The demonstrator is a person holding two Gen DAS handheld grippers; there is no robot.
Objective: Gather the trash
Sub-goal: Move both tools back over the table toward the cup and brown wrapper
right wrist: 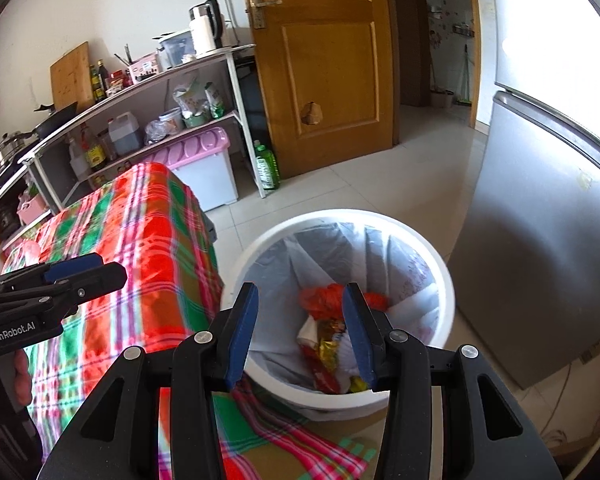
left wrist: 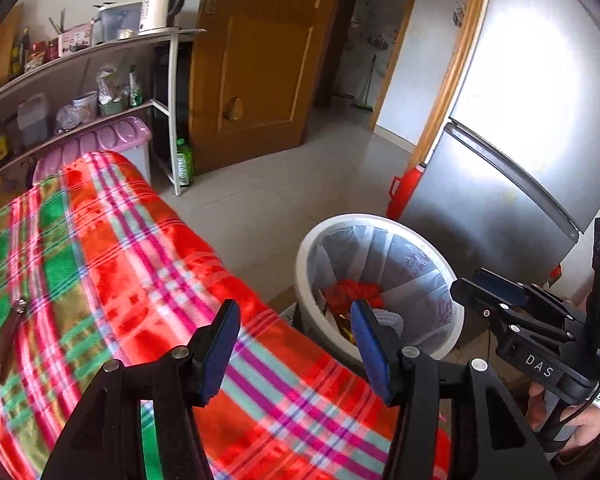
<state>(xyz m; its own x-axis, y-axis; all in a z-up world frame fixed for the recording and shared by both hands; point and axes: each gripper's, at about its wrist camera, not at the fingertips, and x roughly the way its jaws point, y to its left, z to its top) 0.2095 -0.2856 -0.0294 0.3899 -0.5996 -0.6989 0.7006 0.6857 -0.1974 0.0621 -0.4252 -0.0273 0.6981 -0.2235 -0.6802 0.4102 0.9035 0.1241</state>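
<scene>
Right gripper (right wrist: 300,332) spread wide, nothing between its 2 fingers, hanging above the white trash bin (right wrist: 440,264). Left gripper (left wrist: 296,344) also spread and empty, over the plaid blanket (left wrist: 112,264) edge just beside the bin. Trash (right wrist: 328,344) lies at the liner's bottom: red bag, wrappers. Silver fridge (right wrist: 540,240) stands near the bin.

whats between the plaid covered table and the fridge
The white trash bin stands on the floor between the plaid-covered table and the fridge, bag-lined with wrappers inside; the right wrist view shows it best.
</scene>
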